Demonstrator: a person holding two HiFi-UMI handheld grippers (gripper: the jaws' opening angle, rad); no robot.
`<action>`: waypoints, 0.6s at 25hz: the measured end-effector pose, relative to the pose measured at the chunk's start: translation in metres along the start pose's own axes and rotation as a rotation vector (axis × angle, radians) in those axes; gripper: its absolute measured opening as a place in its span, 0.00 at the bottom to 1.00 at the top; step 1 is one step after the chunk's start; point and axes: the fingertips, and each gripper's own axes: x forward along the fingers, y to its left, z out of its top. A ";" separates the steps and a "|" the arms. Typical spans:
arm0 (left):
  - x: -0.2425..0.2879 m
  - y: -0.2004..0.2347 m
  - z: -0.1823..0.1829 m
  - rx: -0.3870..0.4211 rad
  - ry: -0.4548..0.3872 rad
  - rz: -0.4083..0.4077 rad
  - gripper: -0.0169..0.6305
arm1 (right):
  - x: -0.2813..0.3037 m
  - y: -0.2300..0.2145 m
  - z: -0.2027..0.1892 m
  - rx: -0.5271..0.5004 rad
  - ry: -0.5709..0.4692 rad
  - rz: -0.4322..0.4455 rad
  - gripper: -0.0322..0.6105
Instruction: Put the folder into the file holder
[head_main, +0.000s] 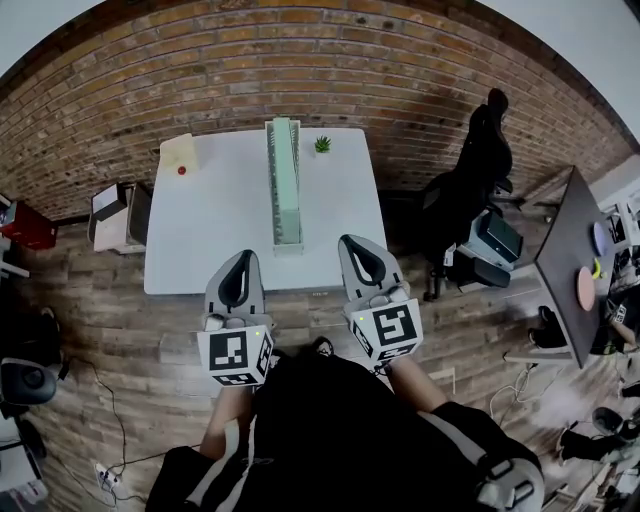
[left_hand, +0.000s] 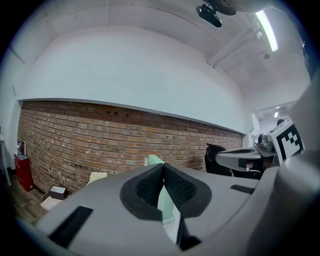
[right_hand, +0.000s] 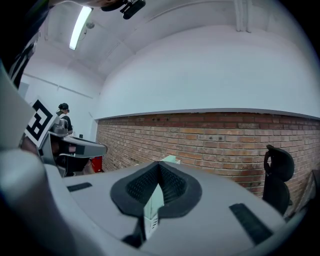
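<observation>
One long, narrow file holder (head_main: 285, 180).

No readable text, label, brand, number or sign anywhere in your three views right now.

On table (head_main: 200, 240): file holder (head_main: 285, 185) middle, plant (head_main: 322, 144) just right, folder (head_main: 180, 152) far-left corner; chair (head_main: 480, 170) beyond right edge.

White rectangular table (head_main: 215, 235) on a wooden plank floor (head_main: 100, 340)
A long pale-green file holder (head_main: 285, 180) runs down its middle; a small green potted plant (head_main: 322, 144) stands near the holder's far end, and a pale-yellow flat piece (head_main: 180, 152) and a small red object (head_main: 182, 170) sit at the far-left corner.
</observation>
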 end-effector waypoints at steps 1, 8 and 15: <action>0.000 -0.001 -0.001 -0.002 0.000 0.000 0.06 | -0.001 -0.001 -0.001 0.001 0.002 -0.001 0.06; -0.001 -0.005 -0.008 0.000 0.012 -0.002 0.06 | -0.007 -0.006 -0.006 0.012 0.012 -0.011 0.06; 0.002 -0.005 -0.010 0.002 0.019 -0.001 0.06 | -0.007 -0.006 -0.008 0.015 0.010 -0.007 0.06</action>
